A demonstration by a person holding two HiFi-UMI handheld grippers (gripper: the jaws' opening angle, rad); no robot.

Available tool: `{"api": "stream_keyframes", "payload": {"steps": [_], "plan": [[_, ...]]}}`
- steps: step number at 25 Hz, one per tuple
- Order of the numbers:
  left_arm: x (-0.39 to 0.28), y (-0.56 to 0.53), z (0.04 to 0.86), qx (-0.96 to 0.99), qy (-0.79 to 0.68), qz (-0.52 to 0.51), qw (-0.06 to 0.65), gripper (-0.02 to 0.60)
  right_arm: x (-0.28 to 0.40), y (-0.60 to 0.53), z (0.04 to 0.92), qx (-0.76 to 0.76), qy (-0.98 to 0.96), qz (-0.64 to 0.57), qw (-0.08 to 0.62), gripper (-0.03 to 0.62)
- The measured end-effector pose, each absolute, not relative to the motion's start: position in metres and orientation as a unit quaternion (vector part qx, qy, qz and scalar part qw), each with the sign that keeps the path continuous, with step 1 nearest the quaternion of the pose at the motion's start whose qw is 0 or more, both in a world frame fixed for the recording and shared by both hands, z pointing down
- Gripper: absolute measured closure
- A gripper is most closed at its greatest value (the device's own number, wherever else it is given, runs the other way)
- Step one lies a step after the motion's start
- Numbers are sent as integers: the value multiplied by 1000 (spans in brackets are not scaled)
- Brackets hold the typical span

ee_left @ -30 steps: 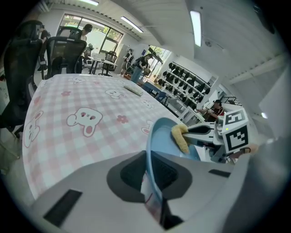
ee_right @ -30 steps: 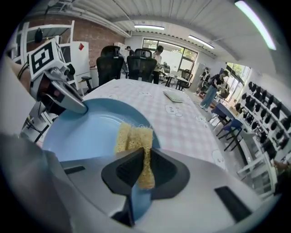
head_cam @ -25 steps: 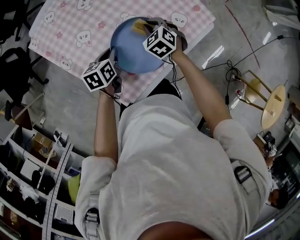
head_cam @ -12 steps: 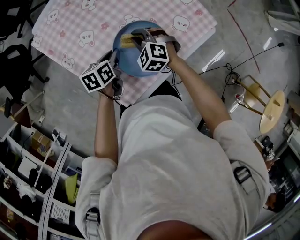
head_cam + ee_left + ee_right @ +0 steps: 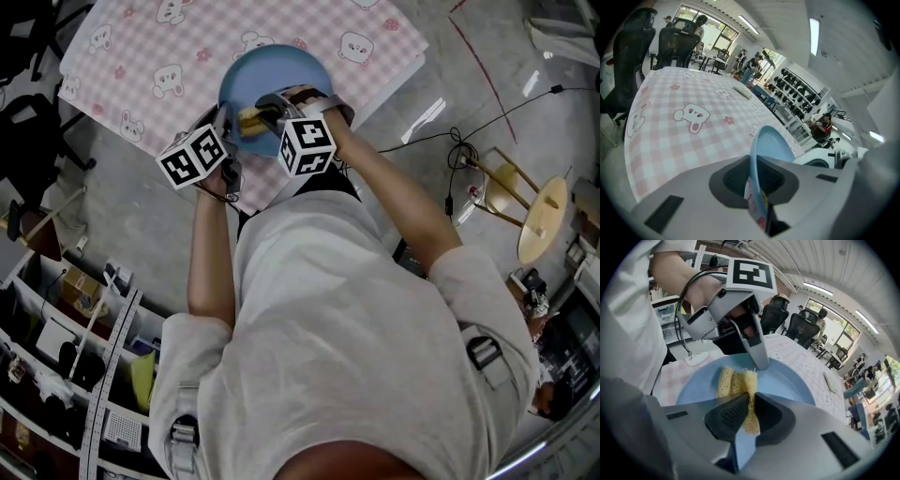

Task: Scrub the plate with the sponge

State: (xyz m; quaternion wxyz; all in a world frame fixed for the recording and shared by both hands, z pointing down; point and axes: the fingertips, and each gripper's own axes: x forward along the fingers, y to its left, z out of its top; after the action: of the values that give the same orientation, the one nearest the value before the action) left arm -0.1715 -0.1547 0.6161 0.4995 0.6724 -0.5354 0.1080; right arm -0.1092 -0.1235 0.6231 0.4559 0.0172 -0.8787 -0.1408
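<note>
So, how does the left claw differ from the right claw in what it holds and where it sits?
The left claw pinches the thin rim of the blue plate, and its jaws have just closed a little tighter. The right claw pinches the yellow sponge. The left claw sits at the plate's edge, while the right claw is over the plate's face with the sponge against it. Both claws are shut on a thing.
</note>
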Motion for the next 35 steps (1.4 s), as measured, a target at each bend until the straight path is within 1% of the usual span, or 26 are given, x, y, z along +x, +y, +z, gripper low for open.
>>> {"api": "stream_keyframes", "payload": {"steps": [8,15,25,35], "plan": [[-173,-149,625,666,-535,125,505,543,-79,-88,637,-37,-863,-148,482,551],[-173,-148,625,670,-535,124,499,545,-45,-88,646,-35,-852,-131,506,551],[-176,-144,629,668,-536,128,501,548,-7,-144,657,43,-833,-98,544,549],[-175,-140,625,665,-542,134,497,548,-13,-198,652,110,-824,-89,548,549]]}}
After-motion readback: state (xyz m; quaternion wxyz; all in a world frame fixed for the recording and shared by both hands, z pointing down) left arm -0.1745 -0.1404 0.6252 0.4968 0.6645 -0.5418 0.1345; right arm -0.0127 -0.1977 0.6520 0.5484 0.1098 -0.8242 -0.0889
